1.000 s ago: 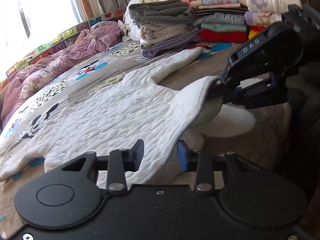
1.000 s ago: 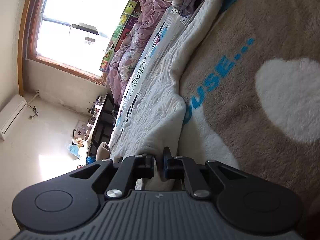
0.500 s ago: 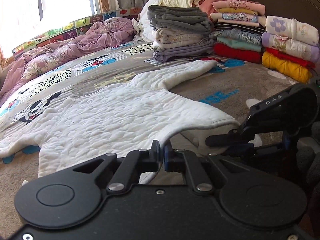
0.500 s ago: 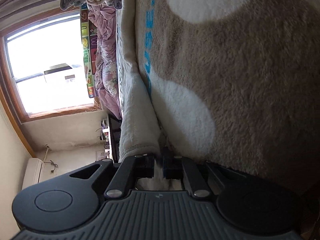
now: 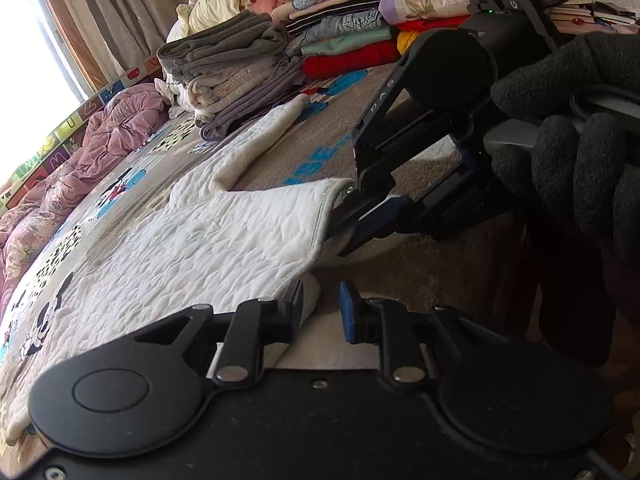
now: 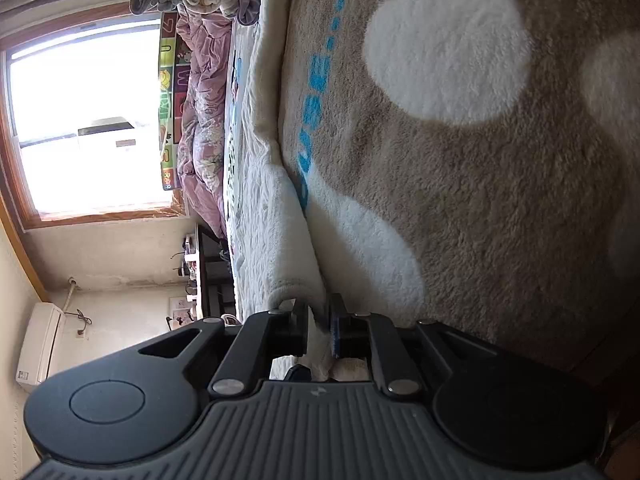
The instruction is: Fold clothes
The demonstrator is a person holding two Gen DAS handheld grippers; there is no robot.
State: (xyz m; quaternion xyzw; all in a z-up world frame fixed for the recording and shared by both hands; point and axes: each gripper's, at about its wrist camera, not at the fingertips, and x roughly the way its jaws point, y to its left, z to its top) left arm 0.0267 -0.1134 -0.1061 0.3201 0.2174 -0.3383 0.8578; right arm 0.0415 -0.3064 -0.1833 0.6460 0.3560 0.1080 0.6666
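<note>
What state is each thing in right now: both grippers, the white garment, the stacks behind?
Left gripper: open, at the garment's hem, gripping nothing.
Right gripper: shut on the garment's corner.
White garment: spread flat, unfolded, one corner lifted.
Stacks: folded, piled.
Purple quilt: crumpled.

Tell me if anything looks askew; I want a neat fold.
Only the white quilted garment: the right claw pinches its near corner and holds it lifted, while the left claw stands open beside the hem. Stacked folded clothes look tidy.
</note>
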